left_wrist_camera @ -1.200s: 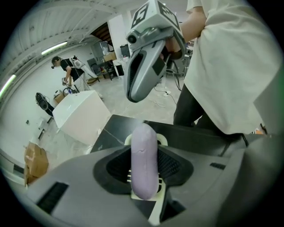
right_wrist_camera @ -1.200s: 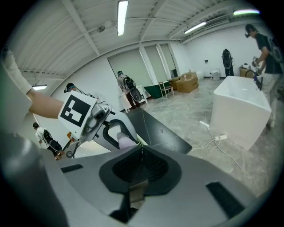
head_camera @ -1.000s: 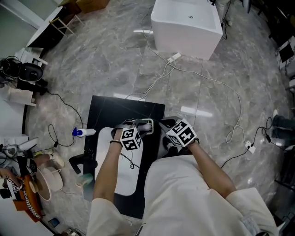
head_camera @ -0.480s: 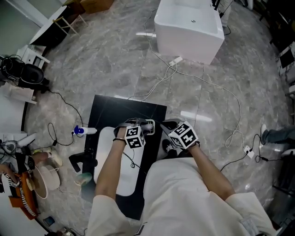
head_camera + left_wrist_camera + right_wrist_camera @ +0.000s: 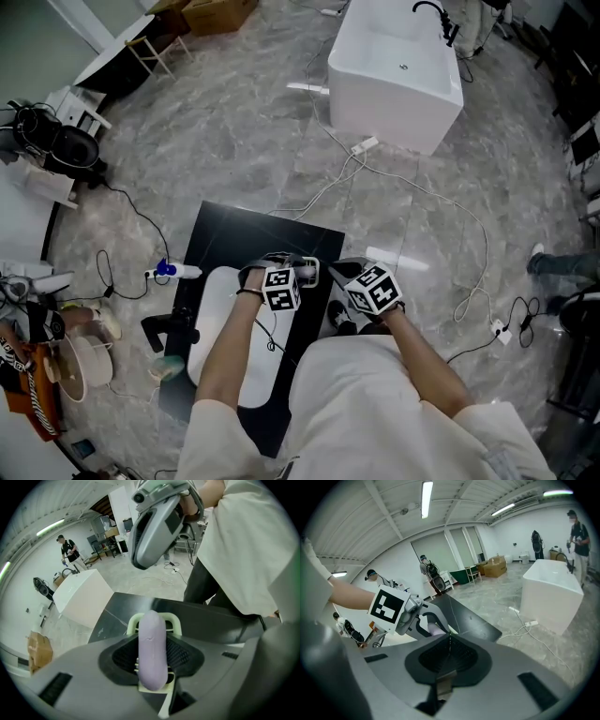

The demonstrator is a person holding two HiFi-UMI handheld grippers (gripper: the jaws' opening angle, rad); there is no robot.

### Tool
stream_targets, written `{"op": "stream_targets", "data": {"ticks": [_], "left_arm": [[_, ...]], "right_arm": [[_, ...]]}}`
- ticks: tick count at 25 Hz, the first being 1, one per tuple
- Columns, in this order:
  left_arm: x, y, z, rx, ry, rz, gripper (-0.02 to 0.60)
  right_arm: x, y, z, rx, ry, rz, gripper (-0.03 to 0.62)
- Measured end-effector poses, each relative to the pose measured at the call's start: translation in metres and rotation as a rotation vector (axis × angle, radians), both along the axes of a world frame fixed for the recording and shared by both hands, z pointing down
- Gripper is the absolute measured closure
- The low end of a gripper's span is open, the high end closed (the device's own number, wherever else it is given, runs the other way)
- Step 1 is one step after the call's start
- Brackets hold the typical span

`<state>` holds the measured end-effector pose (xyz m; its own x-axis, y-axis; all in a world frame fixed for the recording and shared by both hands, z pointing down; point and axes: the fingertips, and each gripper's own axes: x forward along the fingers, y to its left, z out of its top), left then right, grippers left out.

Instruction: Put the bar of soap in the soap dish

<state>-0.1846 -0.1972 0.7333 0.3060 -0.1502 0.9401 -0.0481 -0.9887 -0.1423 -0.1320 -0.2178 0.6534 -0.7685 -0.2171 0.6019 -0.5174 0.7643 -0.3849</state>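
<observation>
A lavender bar of soap (image 5: 152,648) stands on edge between the jaws of my left gripper (image 5: 151,660), which is shut on it. Right under and beyond the bar lies the pale green soap dish (image 5: 133,620) on the black table (image 5: 215,618). I cannot tell whether the bar touches the dish. In the head view the left gripper (image 5: 281,278) hovers at the dish (image 5: 307,272), and the right gripper (image 5: 349,281) is close on its right. The right gripper (image 5: 449,656) is shut with nothing in it, and it looks at the left gripper (image 5: 426,620) and the soap (image 5: 437,630).
A white basin (image 5: 230,347) lies on the black table (image 5: 244,239) under my left arm. A white bathtub (image 5: 398,75) stands on the floor beyond, with cables (image 5: 441,178) trailing from it. Clutter (image 5: 56,347) lines the left side. People stand far off.
The head view has shifted a little, so the bathtub shows more. Both grippers keep their places over the table, the left one still holding the soap at the dish.
</observation>
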Motion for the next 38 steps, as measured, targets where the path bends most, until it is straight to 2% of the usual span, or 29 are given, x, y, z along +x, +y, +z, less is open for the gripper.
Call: {"op": "stream_targets", "data": {"ticks": [9, 25, 32, 38], "left_arm": [[-0.003, -0.003, -0.004, 0.003, 0.008, -0.021, 0.419], [-0.02, -0.009, -0.035, 0.076, 0.025, -0.155, 0.414], [-0.026, -0.003, -0.051, 0.12, 0.042, -0.261, 0.413], [-0.032, 0.009, -0.061, 0.162, 0.055, -0.395, 0.416]], "right_arm": [[0.0, -0.003, -0.001, 0.007, -0.001, -0.004, 0.589], [-0.015, 0.003, -0.006, 0.012, -0.021, -0.074, 0.588], [-0.017, 0.01, -0.008, 0.008, -0.025, -0.117, 0.589], [-0.019, 0.016, -0.009, 0.007, -0.031, -0.178, 0.589]]}}
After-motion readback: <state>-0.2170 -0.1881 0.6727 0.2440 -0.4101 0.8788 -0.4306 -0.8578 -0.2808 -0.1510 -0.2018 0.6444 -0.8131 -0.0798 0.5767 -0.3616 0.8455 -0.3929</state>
